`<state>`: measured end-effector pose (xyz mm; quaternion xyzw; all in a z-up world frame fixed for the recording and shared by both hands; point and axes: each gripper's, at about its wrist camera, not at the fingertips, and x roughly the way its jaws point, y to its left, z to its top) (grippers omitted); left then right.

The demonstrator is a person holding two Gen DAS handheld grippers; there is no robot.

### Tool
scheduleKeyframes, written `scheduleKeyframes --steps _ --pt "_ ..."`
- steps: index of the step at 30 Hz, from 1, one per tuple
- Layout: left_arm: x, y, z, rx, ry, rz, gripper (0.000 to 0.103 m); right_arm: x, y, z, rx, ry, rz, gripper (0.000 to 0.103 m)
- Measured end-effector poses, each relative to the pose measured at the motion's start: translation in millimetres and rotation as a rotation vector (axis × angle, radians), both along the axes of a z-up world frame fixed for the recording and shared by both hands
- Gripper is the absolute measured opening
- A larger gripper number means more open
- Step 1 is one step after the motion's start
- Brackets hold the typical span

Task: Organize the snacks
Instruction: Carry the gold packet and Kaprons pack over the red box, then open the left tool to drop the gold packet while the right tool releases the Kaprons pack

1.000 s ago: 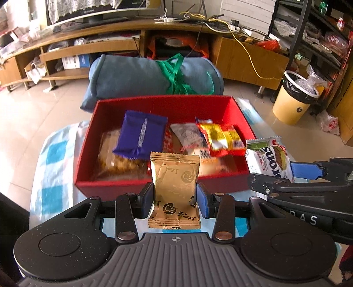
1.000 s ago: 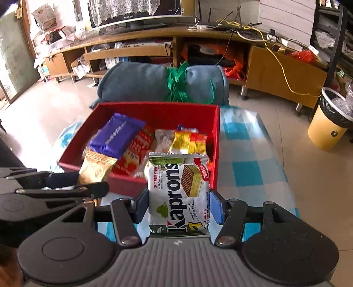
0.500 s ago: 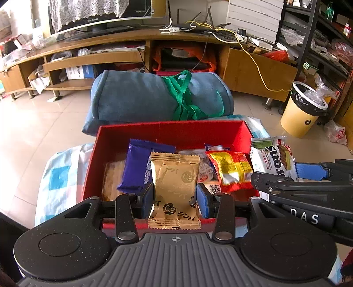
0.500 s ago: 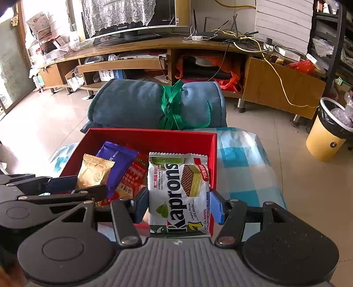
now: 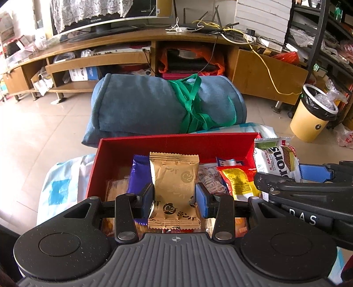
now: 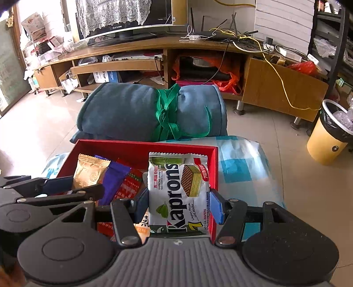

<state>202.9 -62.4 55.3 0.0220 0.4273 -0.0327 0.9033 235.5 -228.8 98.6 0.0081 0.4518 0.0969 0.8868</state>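
While the left gripper (image 5: 174,197) clamps a tan C2 snack packet (image 5: 174,187) upright over the red box (image 5: 176,143) of wrapped snacks, the right gripper (image 6: 178,206) beside it grips a Kaprons wafer pack (image 6: 178,192) above the box's right end, a rolled blue blanket (image 6: 152,112) lying just behind.

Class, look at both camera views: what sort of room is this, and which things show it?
Most likely a lived-in home living room: a television on a long wooden media unit, a router with trailing cables, and a lined waste bin on the tiled floor.
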Motion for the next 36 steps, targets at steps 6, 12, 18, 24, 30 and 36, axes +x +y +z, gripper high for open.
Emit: scheduleKeyframes --steps 6,12,18,24,30,36 --pt "13 0 -14 0.021 0.032 0.014 0.048 14 5 -17 -0.009 0.039 0.002 0.051" --pt "21 0 -30 0.037 0.074 0.025 0.048 25 11 -33 -0.029 0.066 0.004 0.051" --pt "23 -2 -34 0.074 0.068 0.026 0.049 33 12 -42 -0.027 0.084 0.0 0.051" --pt "24 -4 -36 0.095 0.06 0.021 0.049 39 14 -50 -0.038 0.099 -0.005 0.051" --pt "24 -9 -38 0.123 0.052 0.007 0.049 41 15 -54 -0.054 0.108 0.003 0.052" --pt "23 -6 -36 0.091 0.063 -0.004 0.054 40 15 -54 -0.078 0.112 0.007 0.052"
